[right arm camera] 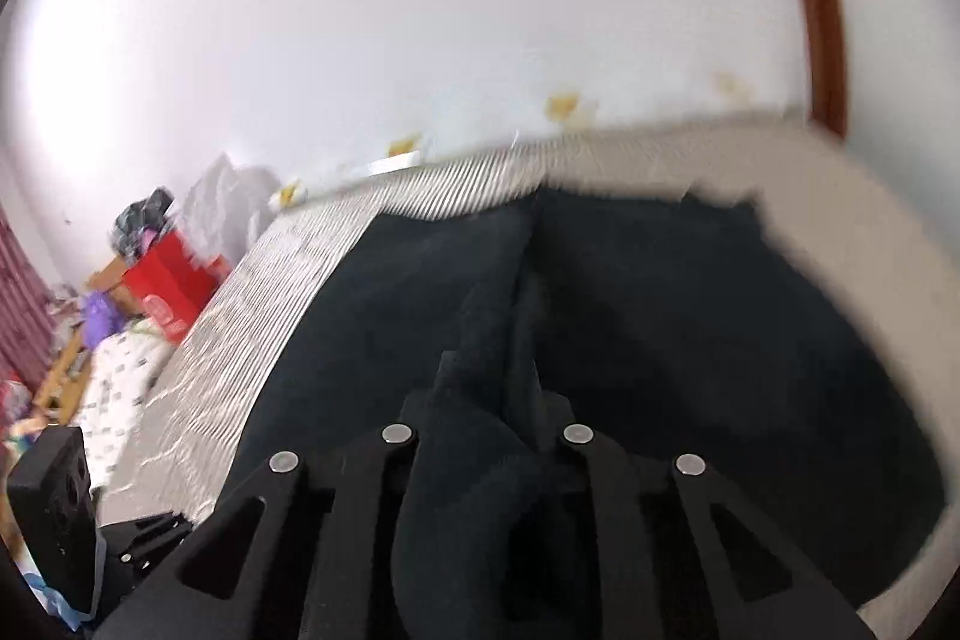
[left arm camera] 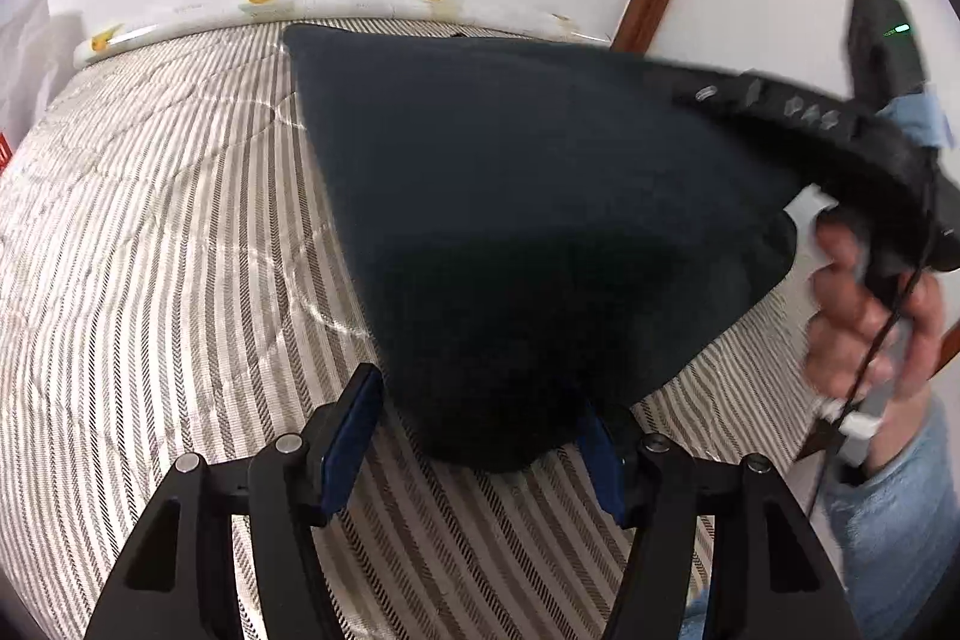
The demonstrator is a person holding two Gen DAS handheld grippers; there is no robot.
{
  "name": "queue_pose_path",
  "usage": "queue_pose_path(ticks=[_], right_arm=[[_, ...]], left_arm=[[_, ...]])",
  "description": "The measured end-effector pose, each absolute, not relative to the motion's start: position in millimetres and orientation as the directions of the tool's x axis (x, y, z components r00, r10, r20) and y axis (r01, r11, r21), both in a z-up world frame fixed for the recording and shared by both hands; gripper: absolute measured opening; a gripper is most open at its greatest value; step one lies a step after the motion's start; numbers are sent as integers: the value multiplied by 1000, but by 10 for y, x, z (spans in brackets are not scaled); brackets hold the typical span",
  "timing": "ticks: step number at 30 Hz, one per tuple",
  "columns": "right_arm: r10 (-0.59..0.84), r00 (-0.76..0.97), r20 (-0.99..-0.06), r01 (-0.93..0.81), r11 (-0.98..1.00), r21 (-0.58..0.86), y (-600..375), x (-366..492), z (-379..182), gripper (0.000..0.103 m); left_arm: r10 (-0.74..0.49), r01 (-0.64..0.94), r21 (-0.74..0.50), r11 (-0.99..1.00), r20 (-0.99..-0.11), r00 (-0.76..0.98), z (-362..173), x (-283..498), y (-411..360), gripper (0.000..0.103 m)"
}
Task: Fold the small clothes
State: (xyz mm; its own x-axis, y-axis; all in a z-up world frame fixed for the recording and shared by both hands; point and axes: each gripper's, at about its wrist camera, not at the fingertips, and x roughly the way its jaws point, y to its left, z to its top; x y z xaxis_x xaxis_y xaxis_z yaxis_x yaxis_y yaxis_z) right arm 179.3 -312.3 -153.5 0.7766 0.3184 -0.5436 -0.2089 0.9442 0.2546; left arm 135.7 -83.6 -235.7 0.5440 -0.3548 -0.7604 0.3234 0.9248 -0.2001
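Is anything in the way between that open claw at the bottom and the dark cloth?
Nothing visible. The left gripper stands open with the near edge of the dark garment already between its blue pads. Only the striped bedcover lies beneath. The right gripper is pinching the same cloth.

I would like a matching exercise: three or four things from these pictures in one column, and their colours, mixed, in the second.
Things:
1. garment
2. bed cover
3. box beside the bed
4. left claw pads

Colours:
A. red
B. blue
C. black
D. beige and brown stripes

Pairs: 1-C, 2-D, 3-A, 4-B
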Motion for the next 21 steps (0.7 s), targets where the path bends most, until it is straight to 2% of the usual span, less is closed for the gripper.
queue_pose_path(ticks=[3, 8, 12, 15, 17, 20, 21], right_arm=[[211, 844, -492, -147, 975, 166, -3343, 1704, -1357, 15], [77, 881, -467, -31, 994, 104, -3917, 1643, -1247, 15], [0, 862, -507, 45, 996, 78, -4292, 1639, -1460, 15], [-29, 839, -543, 77, 995, 67, -4375, 1641, -1661, 16], [-14, 823, -568, 81, 992, 93, -4405, 1653, -1755, 19], [-61, 815, -576, 134, 987, 85, -4491, 1577, -1822, 39], [-71, 816, -573, 146, 985, 87, -4519, 1541, -1830, 47]], left_arm=[[-333, 333, -164, 929, -766, 550, -2336, 1371, -949, 60], [-343, 379, -133, 916, -751, 564, -2283, 1356, -1219, 62], [-353, 428, -99, 898, -742, 569, -2239, 1329, -1452, 61], [-340, 432, -80, 898, -749, 568, -2251, 1333, -1559, 56], [-343, 420, -100, 902, -757, 557, -2265, 1361, -1570, 52], [-369, 402, -155, 902, -761, 533, -2285, 1437, -1563, 42], [-379, 398, -174, 901, -763, 524, -2297, 1456, -1562, 35]])
